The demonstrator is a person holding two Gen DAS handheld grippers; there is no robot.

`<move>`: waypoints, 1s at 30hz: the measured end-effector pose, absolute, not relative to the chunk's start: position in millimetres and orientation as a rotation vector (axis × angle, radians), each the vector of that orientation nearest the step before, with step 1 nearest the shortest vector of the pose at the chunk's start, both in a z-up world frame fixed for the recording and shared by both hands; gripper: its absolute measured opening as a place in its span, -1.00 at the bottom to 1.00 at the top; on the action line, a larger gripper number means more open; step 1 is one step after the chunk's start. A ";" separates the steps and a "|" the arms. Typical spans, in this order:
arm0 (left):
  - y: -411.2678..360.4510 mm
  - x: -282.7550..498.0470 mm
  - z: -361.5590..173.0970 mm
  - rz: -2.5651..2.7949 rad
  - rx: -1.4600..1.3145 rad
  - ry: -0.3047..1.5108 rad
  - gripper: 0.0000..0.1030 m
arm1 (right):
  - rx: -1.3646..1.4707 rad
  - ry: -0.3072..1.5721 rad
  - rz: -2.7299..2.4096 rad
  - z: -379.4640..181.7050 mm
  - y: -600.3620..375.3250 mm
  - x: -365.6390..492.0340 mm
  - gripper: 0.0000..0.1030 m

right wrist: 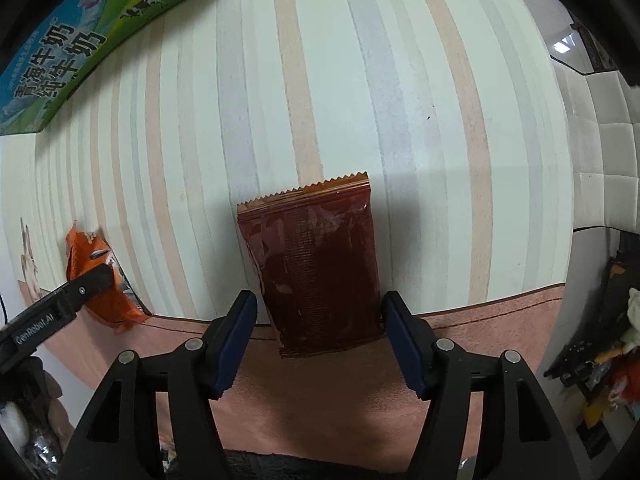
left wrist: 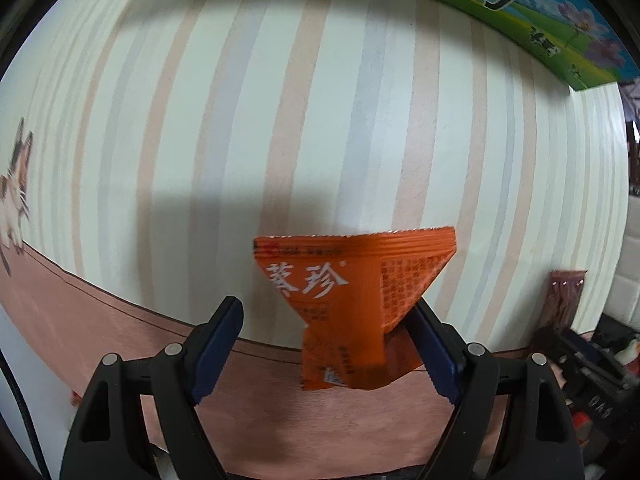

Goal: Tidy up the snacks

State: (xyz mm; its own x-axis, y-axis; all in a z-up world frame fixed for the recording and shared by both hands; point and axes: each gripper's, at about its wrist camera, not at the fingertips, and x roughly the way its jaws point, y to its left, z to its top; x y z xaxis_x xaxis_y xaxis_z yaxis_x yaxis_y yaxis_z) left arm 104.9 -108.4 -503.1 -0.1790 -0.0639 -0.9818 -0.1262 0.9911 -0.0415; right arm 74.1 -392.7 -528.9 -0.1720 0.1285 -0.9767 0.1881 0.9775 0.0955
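Between left gripper (left wrist: 326, 350) pads, crumpled orange snack packet (left wrist: 352, 300), white lettering

Striped tablecloth (left wrist: 320, 100) with cat print (left wrist: 16, 196)

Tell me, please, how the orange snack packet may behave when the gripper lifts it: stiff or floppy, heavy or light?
The orange packet is probably floppy: its thin wrapper is already creased and twisted between the open fingers of the left gripper. It is likely light, being a small, rather flat sachet. The film looks smooth, so it may slip unless pinched firmly.
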 end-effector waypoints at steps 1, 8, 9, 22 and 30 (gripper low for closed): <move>-107.1 106.1 -506.4 0.054 -0.158 1.755 0.60 | 0.229 1.751 -0.055 -529.1 -394.2 76.5 0.32; -127.2 107.6 -503.9 -0.025 -0.068 1.705 0.00 | 0.191 1.723 -0.092 -530.2 -379.3 73.0 0.15; -135.6 106.9 -503.7 -0.042 -0.027 1.698 -0.01 | 0.203 1.724 -0.084 -531.3 -375.9 72.6 0.15; -189.2 108.4 -514.2 -0.133 0.199 1.655 0.09 | 0.284 1.751 -0.049 -531.3 -325.4 82.9 0.26; -148.4 117.7 -524.4 -0.138 0.150 1.677 0.13 | 0.308 1.755 -0.066 -534.6 -329.4 99.0 0.29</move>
State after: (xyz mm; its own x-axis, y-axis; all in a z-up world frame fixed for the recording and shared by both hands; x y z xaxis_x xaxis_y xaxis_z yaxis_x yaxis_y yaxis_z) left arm 117.7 -148.4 -524.4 -0.1094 0.0176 -0.9938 0.1799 0.9837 -0.0023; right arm 99.0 -329.4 -534.6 -0.1746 0.1697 -0.9699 0.2421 0.9622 0.1248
